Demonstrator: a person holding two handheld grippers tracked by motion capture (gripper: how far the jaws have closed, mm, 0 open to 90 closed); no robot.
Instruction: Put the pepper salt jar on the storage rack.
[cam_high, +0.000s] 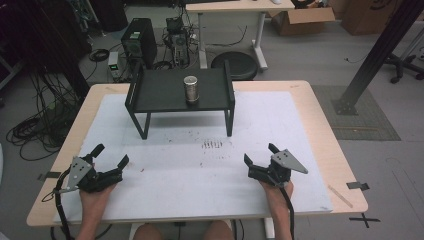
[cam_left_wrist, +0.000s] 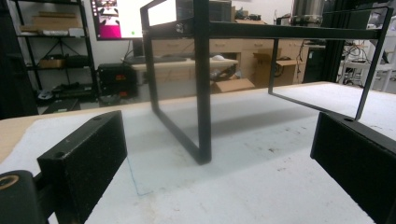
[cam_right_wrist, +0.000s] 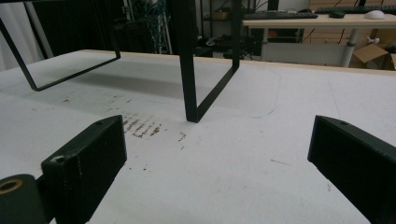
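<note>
A: Well, from the high view, the metal can (cam_high: 190, 88) stands upright near the middle of the black shelf (cam_high: 150, 95), toward the far side of the table (cam_high: 320, 130). The left gripper (cam_high: 111, 155) and right gripper (cam_high: 259, 154) rest near the front edge, well apart from the can, jaws spread wide and holding nothing.

B: And the left gripper view?

A: Both jaws stand far apart with bare white mat (cam_left_wrist: 261, 182) between them. A front leg (cam_left_wrist: 202, 88) of the shelf rises straight ahead, and the can (cam_left_wrist: 307, 12) shows at the top edge.

B: The right gripper view?

A: Wide open too, empty; the shelf's other front leg (cam_right_wrist: 187, 60) stands ahead, with brown smudges (cam_right_wrist: 140, 127) on the mat.

B: What might go wrong?

A: I'd guess a low reach could knock a jaw into a leg or the shelf's edge. That jolt, or an off-centre pinch on the smooth can, could tip it.
</note>
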